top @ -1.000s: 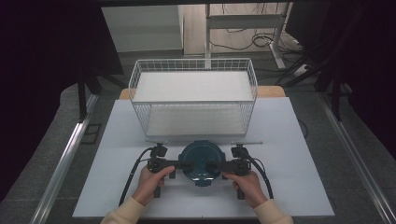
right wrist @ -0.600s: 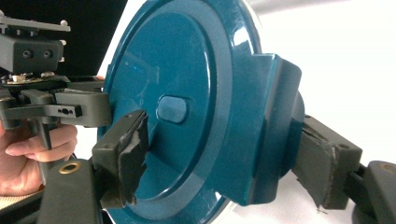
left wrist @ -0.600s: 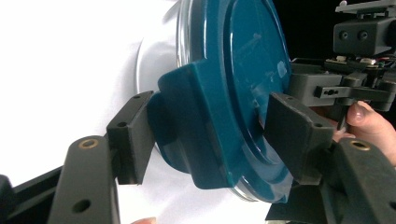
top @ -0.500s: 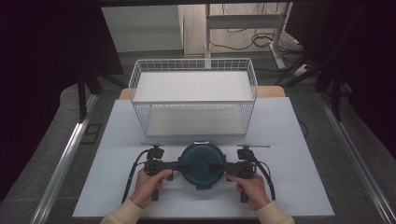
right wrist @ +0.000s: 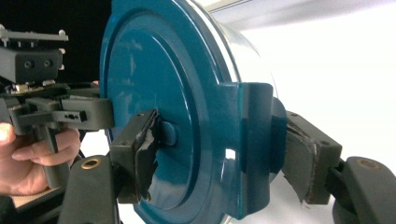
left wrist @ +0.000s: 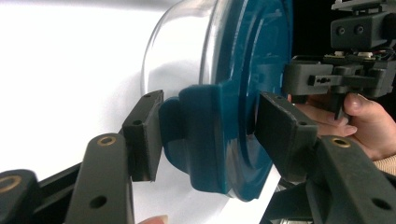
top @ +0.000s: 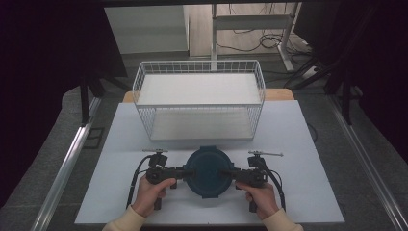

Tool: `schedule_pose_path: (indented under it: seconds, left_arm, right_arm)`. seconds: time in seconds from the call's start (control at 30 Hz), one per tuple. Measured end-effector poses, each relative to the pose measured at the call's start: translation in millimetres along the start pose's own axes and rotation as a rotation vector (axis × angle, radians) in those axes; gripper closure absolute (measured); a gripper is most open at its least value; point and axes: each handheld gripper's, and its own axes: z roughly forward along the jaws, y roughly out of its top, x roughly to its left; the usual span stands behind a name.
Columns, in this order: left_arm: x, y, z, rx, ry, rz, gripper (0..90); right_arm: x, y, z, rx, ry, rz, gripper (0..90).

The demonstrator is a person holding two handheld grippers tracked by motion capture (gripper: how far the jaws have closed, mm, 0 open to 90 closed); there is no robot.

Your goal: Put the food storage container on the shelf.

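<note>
Closing both sets of jaws, I've just brought my right gripper (right wrist: 219, 154) tight onto the teal-lidded container's (top: 209, 171) clasp. My left gripper (left wrist: 210, 135) straddles the opposite clasp, one pad apparently not yet touching. Once it bites, I judge lifting toward the wire basket (top: 199, 111) possible.

- Left tongs (left wrist: 205, 140) view: container lid (left wrist: 252, 93) cut by top edge; lower rim hid behind the right jaw.
- Clip tab (left wrist: 201, 135) sat between the jaws; couldn't tell if the far pad touched the lid face.
- Right tongs (right wrist: 219, 154) view: lid ran off top and bottom edges; clear bowl (right wrist: 243, 46) mostly hidden behind it.
- High view: both tongs' tips lost against the dark lid (top: 210, 172), too small to read contact.
- Forearms cut off by bottom edge; desk (top: 312, 192) front edge partly hidden by hands.
</note>
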Motion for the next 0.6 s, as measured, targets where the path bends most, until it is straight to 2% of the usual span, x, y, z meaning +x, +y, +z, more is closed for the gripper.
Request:
schedule_pose_path:
  seconds: [0.27,0.6]
  left_arm:
    - [-1.1,0.2,-1.7,-0.007,-0.006,0.006,43.8]
    - [-7.2,3.5,-8.9,-0.028,-0.019,0.024,43.8]
  right_arm:
    - [3.4,0.5,-1.1,-0.007,-0.005,-0.019,33.5]
    - [15.0,4.1,-9.0,-0.039,-0.01,-0.071,34.6]
